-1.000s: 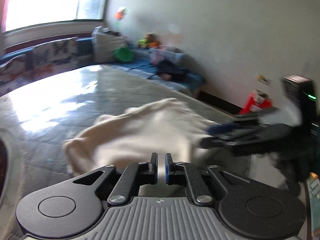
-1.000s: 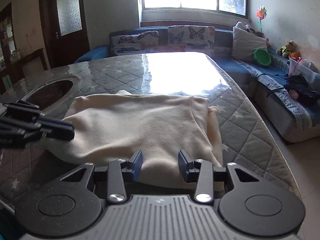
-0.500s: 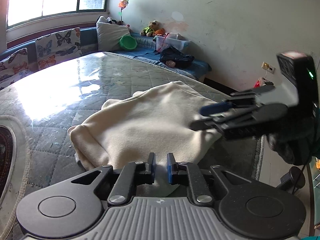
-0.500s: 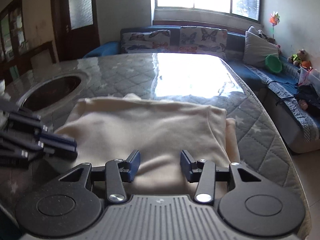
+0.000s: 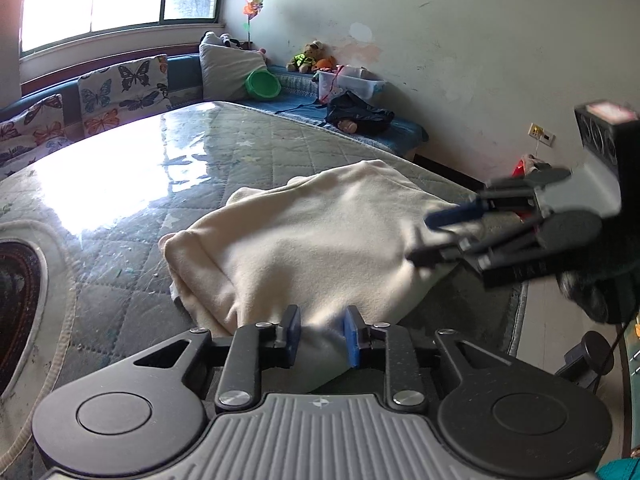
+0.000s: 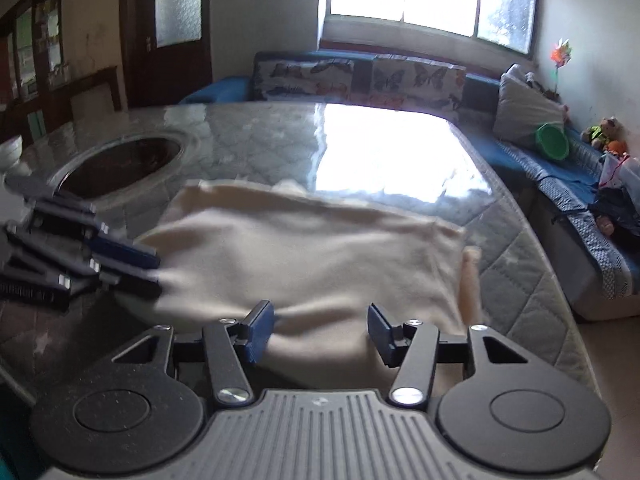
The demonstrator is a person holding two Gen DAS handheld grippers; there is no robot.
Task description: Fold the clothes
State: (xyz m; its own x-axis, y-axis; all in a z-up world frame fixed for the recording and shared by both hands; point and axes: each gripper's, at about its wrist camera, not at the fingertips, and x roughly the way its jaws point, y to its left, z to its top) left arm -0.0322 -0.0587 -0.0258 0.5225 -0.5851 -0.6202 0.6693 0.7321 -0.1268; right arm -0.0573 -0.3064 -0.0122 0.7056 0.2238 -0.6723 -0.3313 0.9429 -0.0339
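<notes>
Cream garment (image 5: 320,240) lies between both parted tongs (image 5: 322,336) (image 6: 320,330).

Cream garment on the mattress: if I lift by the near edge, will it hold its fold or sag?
The cream garment looks soft and thick, so it will probably sag and unfold. On the glossy quilted mattress it may slide. Both the left gripper and right gripper are open.

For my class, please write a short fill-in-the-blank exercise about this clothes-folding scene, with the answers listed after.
1. The garment lying on the quilted mattress is ____ in colour.
2. The cushions under the window are printed with ____.
3. The round bowl leaning on the grey pillow is ____.
4. The left gripper and right gripper both have their fingers ____.

Answers: cream; butterflies; green; open
</notes>
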